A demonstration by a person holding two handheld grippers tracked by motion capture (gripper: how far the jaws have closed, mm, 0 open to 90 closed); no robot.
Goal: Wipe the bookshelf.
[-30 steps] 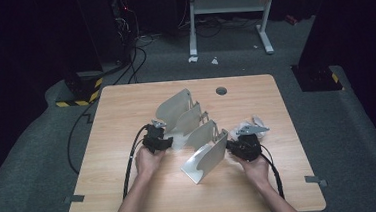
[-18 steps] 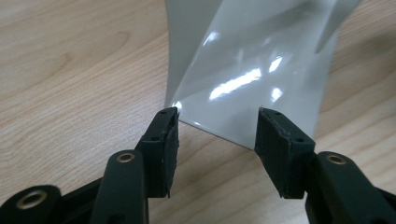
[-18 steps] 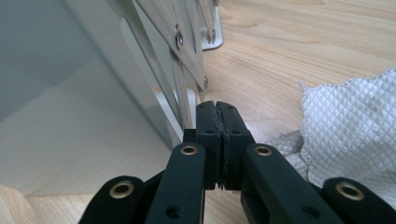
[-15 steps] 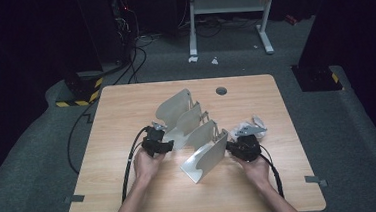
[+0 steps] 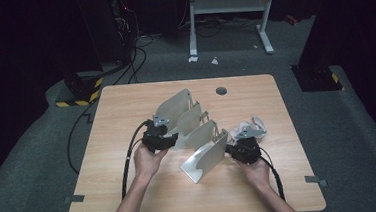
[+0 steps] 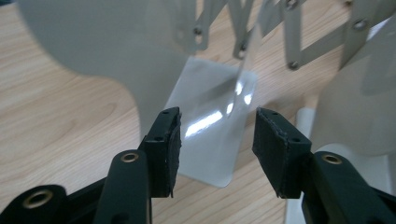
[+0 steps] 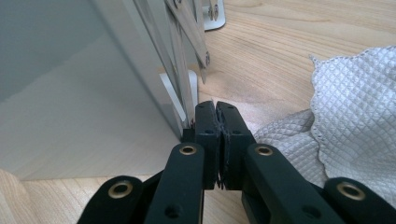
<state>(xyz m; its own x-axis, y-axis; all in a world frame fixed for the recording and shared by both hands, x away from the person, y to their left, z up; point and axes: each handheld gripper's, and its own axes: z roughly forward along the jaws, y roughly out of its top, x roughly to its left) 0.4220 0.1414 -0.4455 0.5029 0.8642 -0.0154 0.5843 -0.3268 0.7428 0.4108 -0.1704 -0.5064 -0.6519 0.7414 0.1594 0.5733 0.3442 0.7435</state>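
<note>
High view showed an expandable rack point(image 5: 193, 130) of pale metal plates standing near the middle of a wooden table point(image 5: 125, 100), stretched on a slant between the two hand-held tools. The left gripper point(image 5: 171, 140) sat at the rack's left flank, beside its middle plates, while the right gripper point(image 5: 231, 150) met the nearest plate at its right edge, with a crumpled white cloth point(image 5: 250, 126) lying on the table just behind it.

Left gripper view found the tool's jaws spread, having just been narrowing a little, with a plate's glossy flat foot point(image 6: 212, 126) lying beyond the gap between them; the pads pressed on nothing. Right gripper view showed the other tool's jaws pressed together at the rear edge of the nearest plate point(image 7: 88, 107); whether they pinched a thin part of the rack could not be told. The quilted cloth point(image 7: 355, 112) lay just to the right of them.

The rack had four curved, rounded plates, matt grey-white, joined along the back by a scissor lattice point(image 6: 289, 32) of riveted metal strips.
</note>
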